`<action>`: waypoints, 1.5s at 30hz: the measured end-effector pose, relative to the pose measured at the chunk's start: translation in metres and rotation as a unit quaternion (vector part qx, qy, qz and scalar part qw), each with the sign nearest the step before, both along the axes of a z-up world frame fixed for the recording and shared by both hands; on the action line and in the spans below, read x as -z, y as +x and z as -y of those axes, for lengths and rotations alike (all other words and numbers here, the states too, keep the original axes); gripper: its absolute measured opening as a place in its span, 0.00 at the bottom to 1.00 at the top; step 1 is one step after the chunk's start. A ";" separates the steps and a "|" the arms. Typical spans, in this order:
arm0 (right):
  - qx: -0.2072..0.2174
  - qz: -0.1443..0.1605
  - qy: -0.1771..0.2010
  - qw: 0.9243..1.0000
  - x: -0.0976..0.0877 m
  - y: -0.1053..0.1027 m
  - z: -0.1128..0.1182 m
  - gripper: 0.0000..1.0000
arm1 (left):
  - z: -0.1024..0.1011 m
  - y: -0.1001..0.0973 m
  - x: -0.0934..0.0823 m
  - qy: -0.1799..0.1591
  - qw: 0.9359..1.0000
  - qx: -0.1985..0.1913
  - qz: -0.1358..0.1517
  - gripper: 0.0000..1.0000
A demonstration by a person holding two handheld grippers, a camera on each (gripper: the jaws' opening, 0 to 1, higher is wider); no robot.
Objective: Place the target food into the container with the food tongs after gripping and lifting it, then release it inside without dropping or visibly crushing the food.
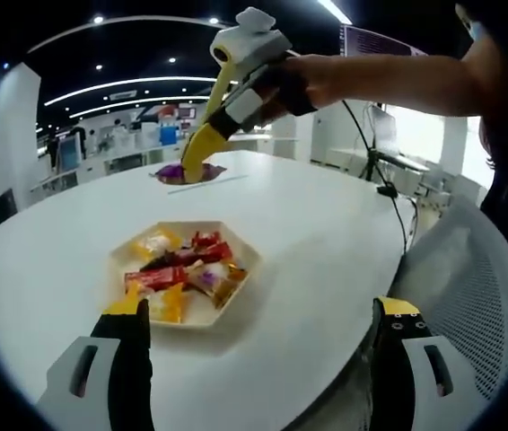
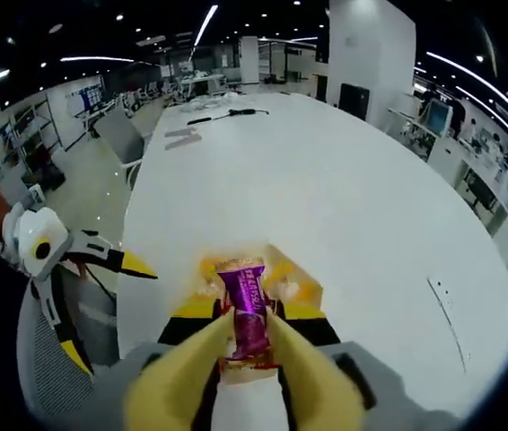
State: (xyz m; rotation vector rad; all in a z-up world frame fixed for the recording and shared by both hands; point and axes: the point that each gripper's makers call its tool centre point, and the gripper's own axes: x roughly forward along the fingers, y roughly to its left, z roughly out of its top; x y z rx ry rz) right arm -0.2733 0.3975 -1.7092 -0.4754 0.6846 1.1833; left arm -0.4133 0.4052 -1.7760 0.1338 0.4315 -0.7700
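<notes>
White worktop (image 1: 326, 242) carries, in the left gripper view, a pale hexagonal tray (image 1: 236, 305) lying just ahead of the left hand-held gripper (image 1: 258, 337), whose two yellow-tipped jaws stand wide apart at the bottom of the view with nothing between them. Inside the tray sits a loose heap of wrapped sweets (image 1: 182, 269) in yellow, red, dark and orange wrappers. Farther back on the same worktop, the right hand-held gripper (image 1: 198, 171), held by a person's hand (image 1: 312, 81), carries yellow food tongs (image 1: 209, 135) slanting downward so that their tips meet a purple-wrapped item (image 1: 175, 171) at a small second container (image 1: 214, 169); its contents cannot be made out at this size. In the right gripper view, the food tongs (image 2: 245, 359) run forward from the bottom edge, their two yellow arms drawn close on a purple-wrapped sweet (image 2: 245, 305), which stands upright between the tips. Beneath and behind it lies a pale container (image 2: 303, 274) on the worktop (image 2: 326, 180); yellow shapes at its inner edge are too blurred to identify. At far left of that view appears the left hand-held gripper (image 2: 101, 260), jaws parted.
</notes>
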 end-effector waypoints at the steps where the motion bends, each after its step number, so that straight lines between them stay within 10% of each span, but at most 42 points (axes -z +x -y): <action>1: -0.009 -0.002 0.002 1.000 0.000 -0.003 -0.003 0.24 | 0.000 0.000 0.000 -0.001 1.000 -0.001 0.000 0.99; 16: -0.024 0.048 0.024 0.998 -0.014 0.004 -0.013 0.25 | -0.003 0.003 -0.002 -0.003 1.000 -0.012 0.004 0.99; 27: -0.031 0.103 0.156 0.982 -0.070 -0.001 -0.007 0.25 | -0.002 0.002 -0.005 -0.021 1.000 -0.012 -0.006 0.99; 32: -0.051 0.105 0.223 0.968 -0.103 -0.021 0.006 0.26 | 0.013 -0.011 -0.014 -0.042 0.997 0.064 -0.022 0.96; 45: -0.099 0.095 0.313 0.940 -0.145 -0.079 0.040 0.26 | 0.013 0.037 -0.138 -0.080 0.985 0.140 0.058 0.78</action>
